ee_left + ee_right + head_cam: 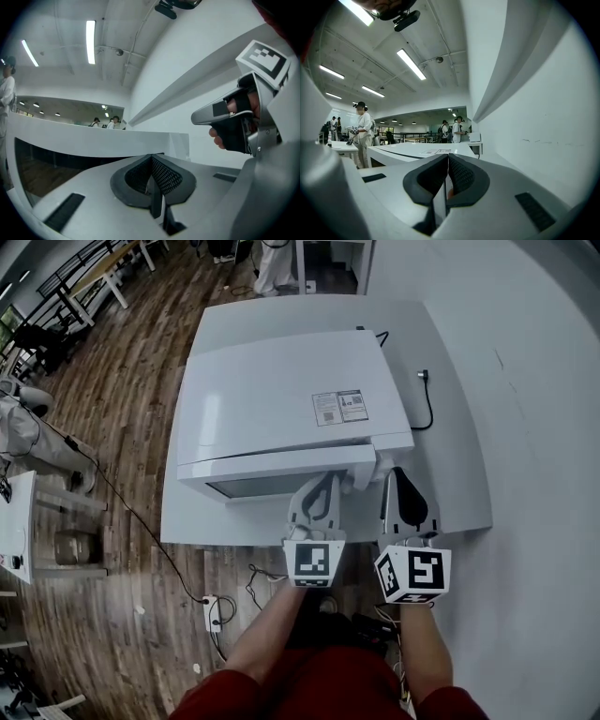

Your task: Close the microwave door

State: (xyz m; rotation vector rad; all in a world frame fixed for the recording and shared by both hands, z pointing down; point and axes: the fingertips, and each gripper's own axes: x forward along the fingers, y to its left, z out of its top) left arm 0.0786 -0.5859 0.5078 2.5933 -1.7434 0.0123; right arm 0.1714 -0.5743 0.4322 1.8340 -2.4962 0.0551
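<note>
A white microwave (281,399) stands on a white table (450,456). Its door (272,487), with a dark window, lies along the front and looks about flush with the body; I cannot tell whether it is latched. My left gripper (325,486) is shut and empty, its tips at the door's right end. In the left gripper view the shut left gripper (152,164) points at the door's white top edge (93,140). My right gripper (397,480) is shut and empty, just right of the microwave. In the right gripper view, the right gripper (447,161) has the microwave's top (422,149) to its left.
A white wall (544,427) runs close along the table's right side. A black cable with a plug (427,399) lies on the table behind the microwave. A power strip (213,612) and cords lie on the wooden floor. Several people stand far off in the room.
</note>
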